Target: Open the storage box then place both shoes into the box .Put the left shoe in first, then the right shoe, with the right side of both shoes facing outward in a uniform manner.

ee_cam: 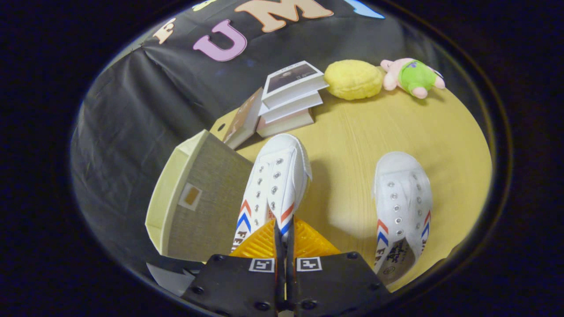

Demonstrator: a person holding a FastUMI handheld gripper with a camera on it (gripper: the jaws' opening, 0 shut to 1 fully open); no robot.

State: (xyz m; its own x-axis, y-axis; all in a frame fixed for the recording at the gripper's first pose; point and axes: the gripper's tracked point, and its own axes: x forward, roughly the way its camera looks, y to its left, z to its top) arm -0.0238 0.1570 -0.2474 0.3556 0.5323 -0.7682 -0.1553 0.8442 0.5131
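Between storage box (200, 200) and second shoe (403, 207), gripper (284, 235) pinches a white shoe (275, 176); books (288, 99) beyond

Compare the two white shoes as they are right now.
The shoe in the tongs is pinched at its collar by the tongs, which are closed on it; the other shoe lies free on the table, apart from the tongs. The held shoe sits beside the storage box; the free one lies farther from it. Both are white, unlaced, with red and blue side stripes.
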